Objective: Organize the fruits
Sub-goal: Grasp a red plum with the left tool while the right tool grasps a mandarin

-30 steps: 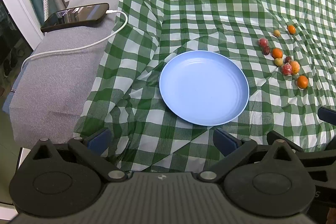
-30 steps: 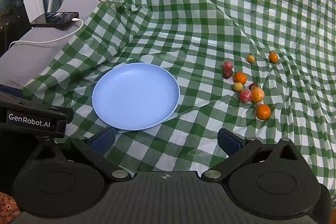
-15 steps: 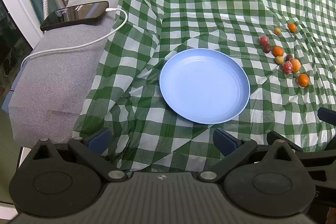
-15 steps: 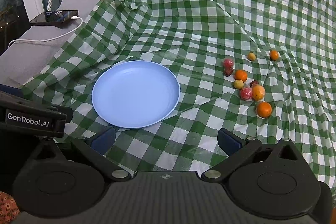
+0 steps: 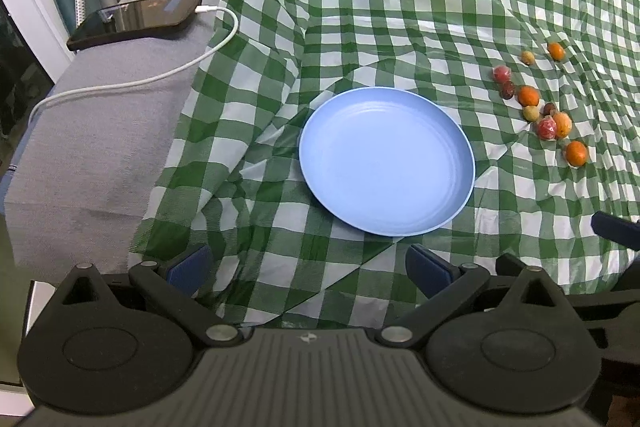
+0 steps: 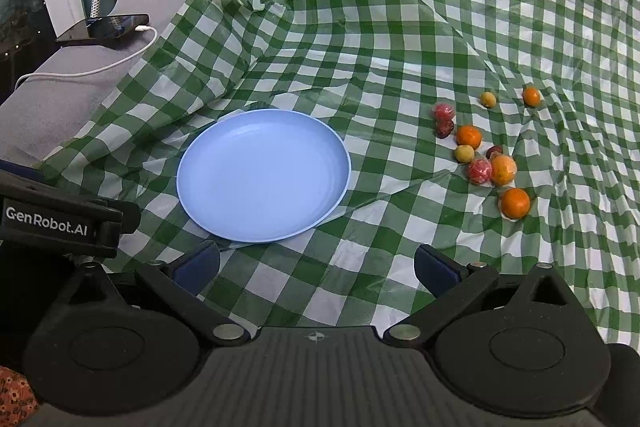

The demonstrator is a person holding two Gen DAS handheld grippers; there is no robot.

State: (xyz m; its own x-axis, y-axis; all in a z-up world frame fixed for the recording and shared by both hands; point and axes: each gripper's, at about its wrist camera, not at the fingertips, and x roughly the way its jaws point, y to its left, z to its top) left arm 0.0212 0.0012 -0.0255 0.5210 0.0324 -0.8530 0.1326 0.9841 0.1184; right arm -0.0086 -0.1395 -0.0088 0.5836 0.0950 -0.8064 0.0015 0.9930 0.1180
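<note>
Hovering claws (image 5: 308, 273) (image 6: 318, 269) agape, plate (image 6: 208, 211) rim — fruits (image 6: 486, 157) apart

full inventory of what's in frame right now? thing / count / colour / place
plate: 1, light blue, nothing on it, middle of the cloth
oranges: 4, orange, loose on the cloth right of the plate
red fruits: 2, red, same cluster
dark fruits: 2, dark red, same cluster
yellow fruits: 2, yellowish, same cluster
tablecloth: 1, green and white check, wrinkled, covering the surface
phone: 1, black, on the grey surface at far left
cable: 1, white, plugged into the phone
left gripper: 1, black with blue pads, open, holding nothing
right gripper: 1, black with blue pads, open, holding nothing
</note>
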